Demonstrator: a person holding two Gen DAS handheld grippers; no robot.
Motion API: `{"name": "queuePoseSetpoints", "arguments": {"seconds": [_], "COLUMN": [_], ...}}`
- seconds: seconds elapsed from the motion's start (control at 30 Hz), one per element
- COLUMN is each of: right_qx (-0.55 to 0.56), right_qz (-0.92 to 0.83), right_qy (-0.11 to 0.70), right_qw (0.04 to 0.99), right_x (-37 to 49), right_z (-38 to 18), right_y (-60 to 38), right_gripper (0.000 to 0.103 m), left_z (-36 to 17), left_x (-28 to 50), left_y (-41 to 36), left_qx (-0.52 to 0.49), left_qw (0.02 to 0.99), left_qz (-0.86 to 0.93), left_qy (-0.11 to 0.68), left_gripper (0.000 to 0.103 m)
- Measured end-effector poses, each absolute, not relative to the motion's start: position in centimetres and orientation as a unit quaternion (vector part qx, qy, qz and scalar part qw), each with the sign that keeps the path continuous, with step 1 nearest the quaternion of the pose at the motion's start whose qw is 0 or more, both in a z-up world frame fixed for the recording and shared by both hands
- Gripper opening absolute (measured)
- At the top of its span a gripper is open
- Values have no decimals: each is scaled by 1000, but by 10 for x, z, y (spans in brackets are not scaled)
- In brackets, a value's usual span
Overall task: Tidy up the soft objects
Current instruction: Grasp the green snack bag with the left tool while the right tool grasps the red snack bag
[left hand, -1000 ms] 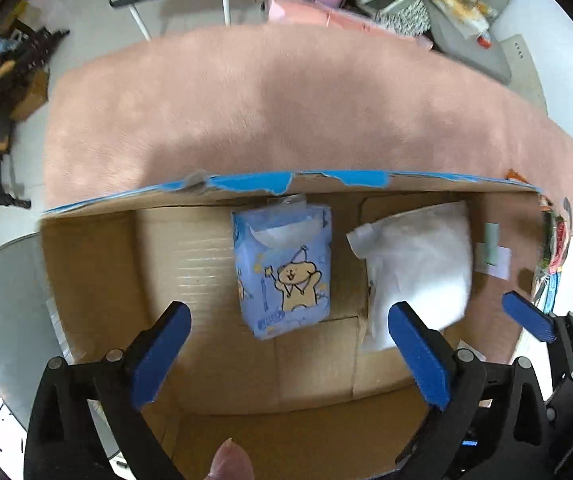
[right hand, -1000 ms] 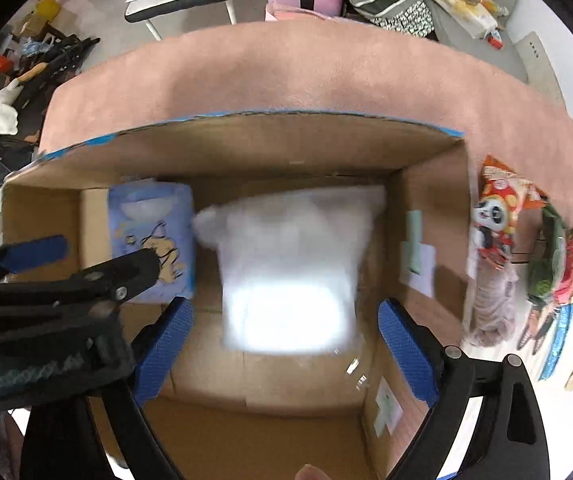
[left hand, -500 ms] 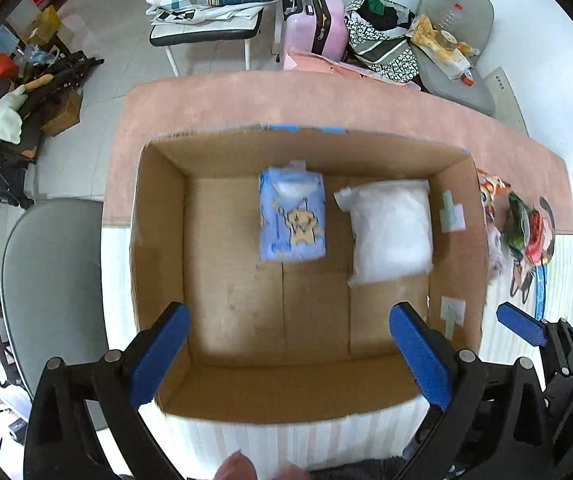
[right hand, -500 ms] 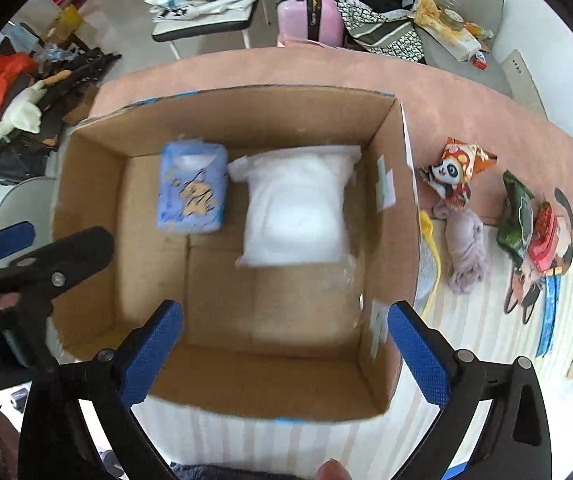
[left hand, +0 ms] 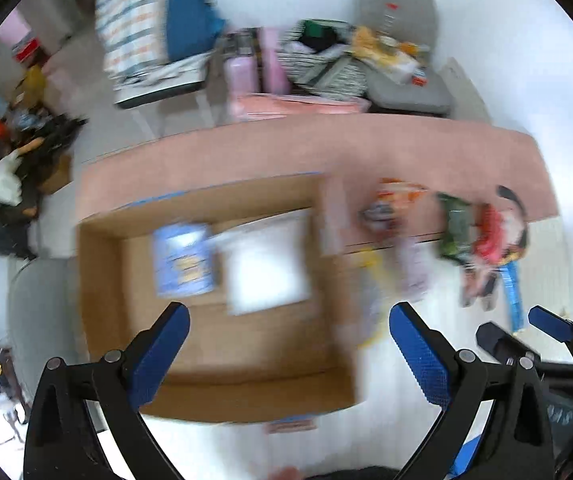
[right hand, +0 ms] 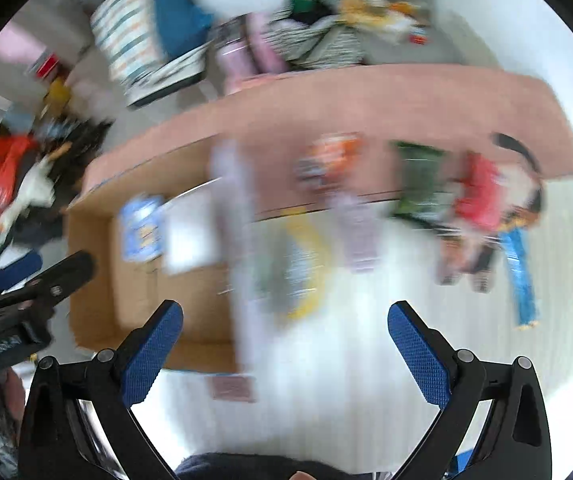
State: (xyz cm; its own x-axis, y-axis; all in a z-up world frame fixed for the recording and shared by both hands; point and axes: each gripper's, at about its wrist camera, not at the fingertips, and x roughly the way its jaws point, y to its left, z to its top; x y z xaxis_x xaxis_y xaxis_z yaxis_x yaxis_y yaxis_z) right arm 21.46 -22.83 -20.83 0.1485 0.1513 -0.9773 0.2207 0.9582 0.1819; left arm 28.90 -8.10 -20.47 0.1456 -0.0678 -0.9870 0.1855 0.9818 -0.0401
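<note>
Both views are motion-blurred. An open cardboard box (left hand: 98, 300) sits on the table; inside lie a blue tissue pack (left hand: 182, 258) and a white soft pack (left hand: 264, 262). They also show in the right wrist view: the box (right hand: 90, 280), the blue pack (right hand: 142, 228), the white pack (right hand: 188, 236). Right of the box lie soft items: a panda toy (right hand: 326, 160), a lilac bundle (right hand: 356, 236), a yellow-rimmed piece (right hand: 306, 272), a green packet (right hand: 418, 176) and a red item (right hand: 478, 192). My left gripper (left hand: 286, 354) is open and empty, high above the box. My right gripper (right hand: 284, 350) is open and empty, above the box's right wall.
A pink mat (left hand: 326, 148) covers the table's far side, a white striped cloth (right hand: 366, 360) the near side. A blue strip (right hand: 520, 272) lies at the right. Chairs, a pink suitcase (left hand: 250, 68) and piled clothes stand beyond the table. A grey chair (left hand: 38, 312) is on the left.
Both grippers have risen out of the box and swung right, staying open. The blue pack and the white pack stay in the box. The items right of the box have come into view.
</note>
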Motion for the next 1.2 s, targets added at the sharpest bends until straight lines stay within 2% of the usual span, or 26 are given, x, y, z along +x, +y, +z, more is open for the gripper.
{"name": "queuePoseSetpoints", "arguments": {"seconds": [0.17,0.23,0.3,0.37,0.53,0.6,0.63,0.87,0.9,0.93,1.03,1.2], "right_qx": [174,188,210,226,239,241,238,228,229,227,218,214], "right_qz": [-106,-123,-132,-139,-138,-136,-133,-161,-164,-165,-167,-151], "right_qy": [663,673,684,699,727,738,747,736,737,737,738,727], "right_qw": [720,705,686,664,629,615,606,616,615,615,616,635], "right_x": [225,238,252,268,297,299,298,271,267,265,259,253], "right_z": [-240,-266,-297,-332,-392,-408,-414,-408,-408,-408,-404,-380], "right_y": [-360,-402,-436,-459,-482,-487,-489,-520,-523,-525,-523,-508], "right_gripper": [103,103,102,95,85,67,54,50,50,50,49,48], "left_z": [-255,-278,-299,-320,-351,-361,-365,-420,-425,-432,-436,-397], "left_x": [336,353,368,380,393,392,392,383,382,380,378,365], "left_y": [-202,-237,-265,-285,-314,-322,-326,-358,-360,-360,-355,-331], "left_qx": [83,94,103,115,133,129,126,146,153,163,155,143], "left_qw": [716,700,685,674,650,637,630,578,578,574,573,610], "left_qz": [-144,-148,-152,-148,-145,-148,-152,-164,-160,-152,-145,-158], "left_qy": [678,693,705,714,734,745,751,786,785,788,791,763], "left_gripper": [102,94,94,94,94,94,94,93,73,40,36,36]}}
